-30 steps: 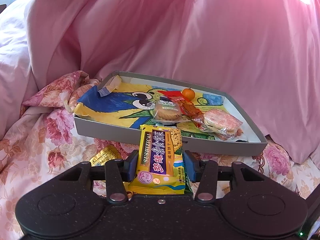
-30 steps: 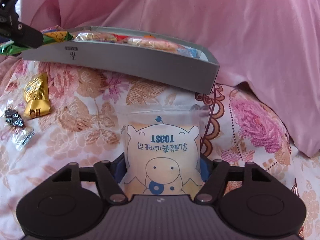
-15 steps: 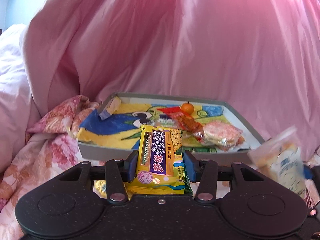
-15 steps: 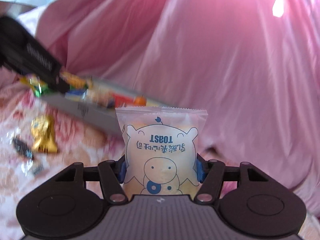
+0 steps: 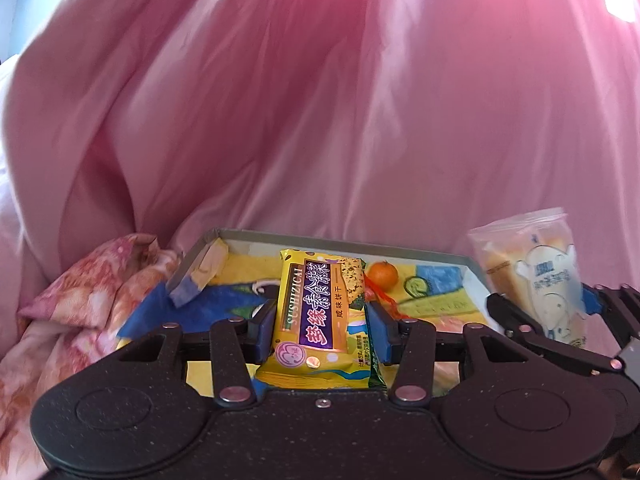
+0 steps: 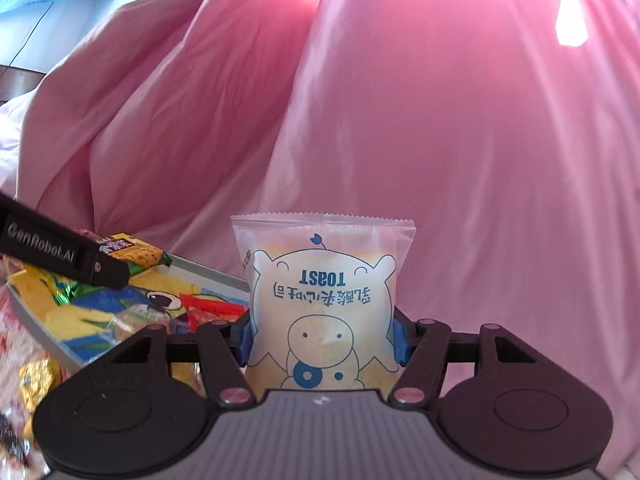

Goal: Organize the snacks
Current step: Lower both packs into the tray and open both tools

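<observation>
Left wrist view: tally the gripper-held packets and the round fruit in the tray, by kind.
Yellow biscuit packet: 1, clamped in the left gripper
Toast packet: 1, clamped in the right gripper
Orange fruit: 1, in the tray
Total: 3

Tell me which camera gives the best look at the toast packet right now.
The right wrist view: the toast packet fills the centre, print readable, clamped in the right gripper. The left wrist view catches it only at the right edge, side-on and blurred.
</observation>
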The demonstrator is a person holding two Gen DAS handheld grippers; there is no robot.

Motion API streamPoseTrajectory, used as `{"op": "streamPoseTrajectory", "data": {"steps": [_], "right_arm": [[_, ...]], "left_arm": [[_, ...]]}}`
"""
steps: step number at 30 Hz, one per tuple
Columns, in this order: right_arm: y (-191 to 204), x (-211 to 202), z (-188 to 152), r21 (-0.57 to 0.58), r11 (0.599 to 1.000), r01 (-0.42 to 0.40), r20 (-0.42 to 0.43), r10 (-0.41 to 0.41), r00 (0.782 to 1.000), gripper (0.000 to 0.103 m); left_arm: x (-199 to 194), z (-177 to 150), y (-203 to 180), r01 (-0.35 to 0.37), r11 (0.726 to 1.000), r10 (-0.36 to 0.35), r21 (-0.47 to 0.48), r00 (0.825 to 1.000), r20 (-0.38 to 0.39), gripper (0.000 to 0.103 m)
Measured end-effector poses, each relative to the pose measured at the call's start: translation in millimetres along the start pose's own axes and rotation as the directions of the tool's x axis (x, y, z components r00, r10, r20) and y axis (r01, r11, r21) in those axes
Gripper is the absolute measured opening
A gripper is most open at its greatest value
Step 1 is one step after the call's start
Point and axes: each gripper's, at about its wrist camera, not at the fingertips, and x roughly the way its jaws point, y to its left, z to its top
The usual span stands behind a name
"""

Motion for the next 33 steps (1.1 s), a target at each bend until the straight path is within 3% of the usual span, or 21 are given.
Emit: {"op": "streamPoseTrajectory", "data": {"steps": [11, 23, 26, 29, 33], "right_arm": [[-6, 69, 4, 0.053, 0.990, -0.129, -0.182, 0.136, 0.974, 0.067], [-15, 79, 2, 0.108, 0.981, -0.160, -0.241, 0.182, 0.953, 0.071], [-14, 79, 1, 0.115, 0.981, -0.158, -0.239, 0.182, 0.954, 0.076], [-14, 76, 1, 0.122, 0.981, -0.153, -0.233, 0.178, 0.956, 0.088], [-15, 64, 5, 0.127, 0.982, -0.140, -0.191, 0.163, 0.968, 0.097]], "left_arm": [[48, 4, 15, -0.028, 0.997, 0.022, -0.077, 0.996, -0.083, 0.049], [63, -3, 29, -0.036, 0.987, 0.014, -0.155, 0.989, -0.144, 0.050], [62, -5, 32, -0.047, 0.982, 0.020, -0.181, 0.989, -0.149, 0.058], [56, -5, 35, -0.058, 0.976, 0.030, -0.210, 0.990, -0.137, 0.071], [41, -2, 41, -0.062, 0.972, 0.037, -0.227, 0.993, -0.111, 0.077]]}}
